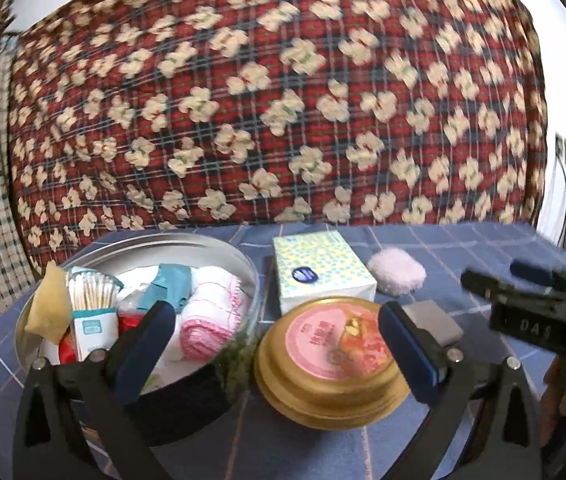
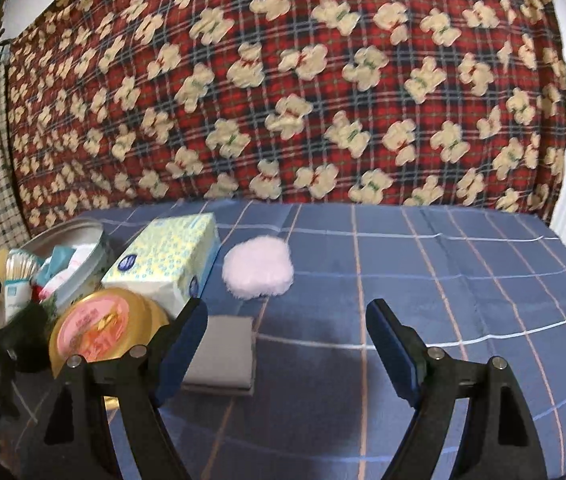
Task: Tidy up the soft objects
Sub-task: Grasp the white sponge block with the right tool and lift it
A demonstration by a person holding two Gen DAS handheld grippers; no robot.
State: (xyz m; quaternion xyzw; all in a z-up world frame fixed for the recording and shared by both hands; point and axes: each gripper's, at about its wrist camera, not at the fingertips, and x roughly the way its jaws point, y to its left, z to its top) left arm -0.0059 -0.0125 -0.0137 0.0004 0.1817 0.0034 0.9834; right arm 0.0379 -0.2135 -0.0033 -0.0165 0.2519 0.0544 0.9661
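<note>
Blue checked cloth covers the counter, and a red plaid blanket printed with cream bears hangs behind it.

Nearest in the left wrist view, the left tool stands spread wide with nothing pressed between its pads; a gold tin lid with a pink label lies on the counter between the fingers. The right tool is likewise released, empty over bare cloth, with a folded grey cloth lying just beside its left finger.

Left of the lid sits a round metal tin holding a rolled pink-and-white towel, a pack of cotton swabs, a teal piece and a yellowish pad; something dark green lies at its near rim, possibly a scourer.

Farther back stands a yellow-dotted tissue pack. Just beside it, to the right, a fluffy pale pink puff rests alone on the counter, apart from both tools.
</note>
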